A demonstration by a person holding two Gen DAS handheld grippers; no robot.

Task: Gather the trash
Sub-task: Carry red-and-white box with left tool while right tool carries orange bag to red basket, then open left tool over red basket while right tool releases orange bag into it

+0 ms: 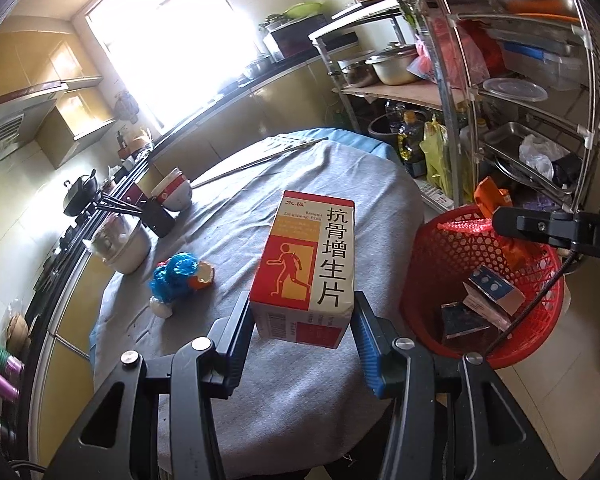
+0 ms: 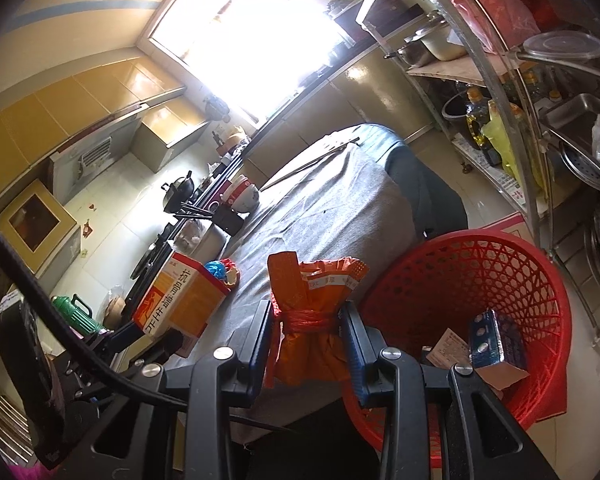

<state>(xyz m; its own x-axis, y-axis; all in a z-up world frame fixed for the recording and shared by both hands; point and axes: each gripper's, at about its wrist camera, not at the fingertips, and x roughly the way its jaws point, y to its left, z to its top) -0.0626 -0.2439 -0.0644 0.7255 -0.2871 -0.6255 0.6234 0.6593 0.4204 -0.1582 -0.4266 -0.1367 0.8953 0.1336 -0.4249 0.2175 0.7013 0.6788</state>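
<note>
Left gripper (image 1: 302, 320) clamped on box (image 1: 310, 264), blue pads (image 1: 240, 316) pressed to both sides, bottom centre of left view. Box front reads 抗骨增生片, "Kanggu Zengsheng Pian" in small print, red walking-figure graphic, barcode on near end. Box held just above grey cloth (image 1: 300, 392) of table.

Right gripper (image 2: 308, 340) clamped on orange bag (image 2: 312, 320), bottom centre of right view. Bag tied at waist with red string, white tape strip near top, print too small to read. Bag sits between table edge and bin rim; touching either, cannot tell.

Red bin (image 1: 452, 264) lower right in both views, just beside table, lattice walls. Inside: blue carton (image 2: 496, 340) with round white marks, a flat printed card, a dark packet. Text on them unreadable.

Same box visible lower left in right view, held by left gripper, characters upside down.

Mid table, left of box in left view: blue toy (image 1: 176, 280) lying on cloth, orange-white part beside it. Further up left: white pot (image 1: 124, 244), dark holder with chopsticks, red-white bowls (image 1: 174, 190) stacked.

Far table edge: long thin rod (image 1: 256, 160) lying across cloth.

Right side, upper frame: metal rack (image 1: 520, 92) with pans, lidded tubs, red bags, oil bottles on lower shelf. Upper centre: bright window (image 1: 172, 40), washed out. Left: counter with black wok (image 1: 80, 196).
</note>
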